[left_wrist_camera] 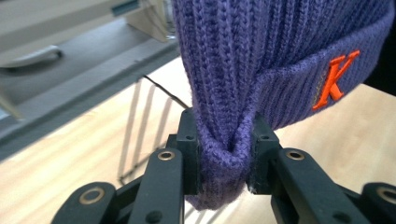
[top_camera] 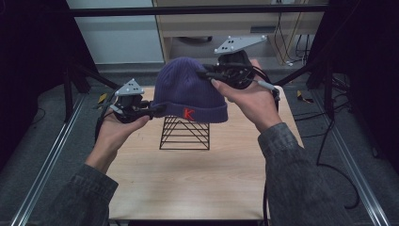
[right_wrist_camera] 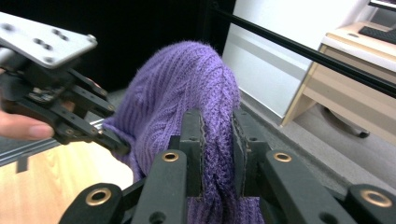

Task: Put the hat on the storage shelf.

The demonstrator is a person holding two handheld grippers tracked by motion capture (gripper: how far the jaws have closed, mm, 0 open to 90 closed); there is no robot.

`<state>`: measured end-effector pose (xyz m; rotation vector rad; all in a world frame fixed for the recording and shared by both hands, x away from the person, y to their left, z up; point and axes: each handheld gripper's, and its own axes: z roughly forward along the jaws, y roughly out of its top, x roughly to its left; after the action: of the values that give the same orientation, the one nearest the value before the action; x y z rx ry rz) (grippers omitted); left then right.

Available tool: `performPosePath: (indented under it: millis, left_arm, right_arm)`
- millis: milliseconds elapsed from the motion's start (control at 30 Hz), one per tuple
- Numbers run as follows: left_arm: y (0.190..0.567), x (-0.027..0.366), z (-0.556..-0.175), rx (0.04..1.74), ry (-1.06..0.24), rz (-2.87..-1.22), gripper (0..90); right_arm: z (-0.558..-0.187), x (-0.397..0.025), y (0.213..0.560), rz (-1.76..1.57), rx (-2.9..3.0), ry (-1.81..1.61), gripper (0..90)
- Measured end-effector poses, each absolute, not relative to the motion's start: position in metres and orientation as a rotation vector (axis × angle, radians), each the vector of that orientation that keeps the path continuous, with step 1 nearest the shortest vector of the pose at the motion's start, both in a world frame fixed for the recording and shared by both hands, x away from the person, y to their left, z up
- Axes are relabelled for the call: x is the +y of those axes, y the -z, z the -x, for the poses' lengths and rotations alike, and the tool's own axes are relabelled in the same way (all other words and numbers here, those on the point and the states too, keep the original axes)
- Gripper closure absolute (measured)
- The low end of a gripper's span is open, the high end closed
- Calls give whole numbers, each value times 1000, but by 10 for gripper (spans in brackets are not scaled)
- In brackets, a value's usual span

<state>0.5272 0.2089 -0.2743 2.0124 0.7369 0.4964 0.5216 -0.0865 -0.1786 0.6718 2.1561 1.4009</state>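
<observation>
Both grippers are engaged. The left gripper (left_wrist_camera: 227, 154) is pinched on a gathered fold at the cuff edge of the purple ribbed knit beanie with an orange embroidered K (left_wrist_camera: 280, 60); in the left gripper view the knit is bunched between the two pads and bulges out below them. The right gripper (right_wrist_camera: 217, 140) is clamped on a ridge of knit higher on the crown, with the fabric running up and away beyond its jaws.

The beanie (top_camera: 190, 89) is held stretched between the two grippers, above the wooden tabletop (top_camera: 188, 179). Just beyond and below the left gripper (top_camera: 155, 110), the black wire pyramid-shaped stand (top_camera: 185, 134) is seen under the cuff.

Step judged in hand: the beanie is either being lowered onto the stand or lifted off it; which of the two cannot be settled here. If it is being placed, the next move is judged to call for the cuff opening to be kept spread and centred over the stand's peak, with both grips held until the knit is seated.

Hidden or unclear: the top of the stand is covered by the beanie, so contact between them cannot be confirmed. The right gripper (top_camera: 207, 74) is partly masked by the person's hand in the high view.
</observation>
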Motion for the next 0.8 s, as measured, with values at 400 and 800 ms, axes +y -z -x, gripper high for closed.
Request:
performPosePath:
  millis: [400,800]
  left_arm:
    - [292,211,-557,806,-571,-2046,707]
    - [319,212,-557,804,-528,-2040,701]
  right_arm:
    - [-565,-78,209,-746,2148,-1376,761]
    - [-585,-76,243,-786,2194,-1349,758]
